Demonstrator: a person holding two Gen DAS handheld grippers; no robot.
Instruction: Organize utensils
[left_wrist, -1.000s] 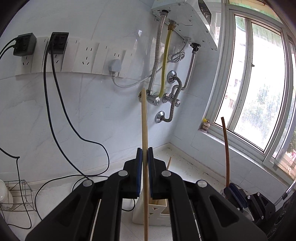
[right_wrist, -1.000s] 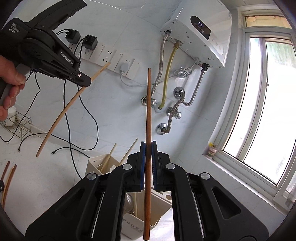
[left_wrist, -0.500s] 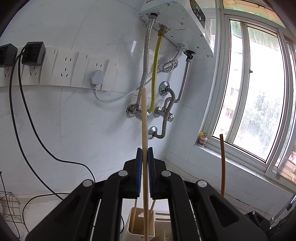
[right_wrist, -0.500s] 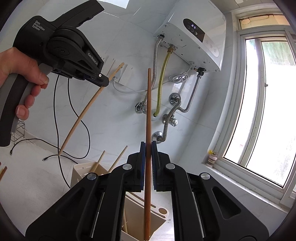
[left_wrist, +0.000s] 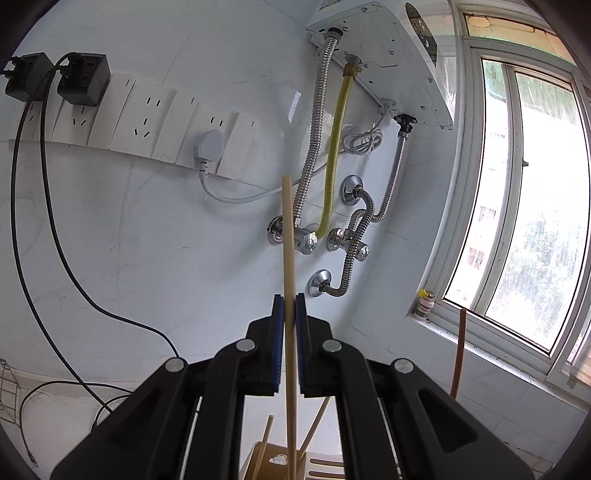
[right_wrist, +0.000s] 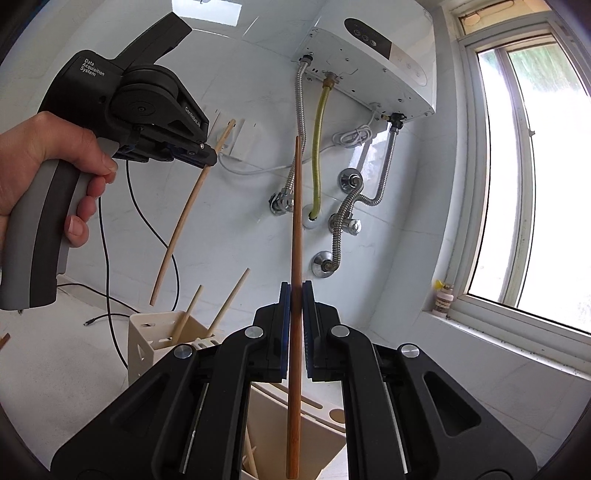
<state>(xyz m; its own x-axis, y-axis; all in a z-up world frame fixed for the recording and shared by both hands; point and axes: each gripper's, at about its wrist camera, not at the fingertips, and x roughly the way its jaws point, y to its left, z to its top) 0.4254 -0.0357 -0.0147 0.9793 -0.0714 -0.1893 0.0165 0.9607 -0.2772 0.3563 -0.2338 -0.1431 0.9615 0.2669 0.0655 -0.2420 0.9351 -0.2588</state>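
the left gripper (left_wrist: 290, 306) pinches a pale wooden chopstick (left_wrist: 288, 258) upright between its blue pads, its lower end hanging over the cream utensil holder (right_wrist: 147, 332), where two more pale chopsticks (right_wrist: 229, 302) lean. the right gripper (right_wrist: 295, 295) clamps a dark brown chopstick (right_wrist: 295, 221) upright above the same holder. behind, a white water heater (right_wrist: 369, 59) with hoses hangs on the tiled wall beside a window (right_wrist: 535, 184).
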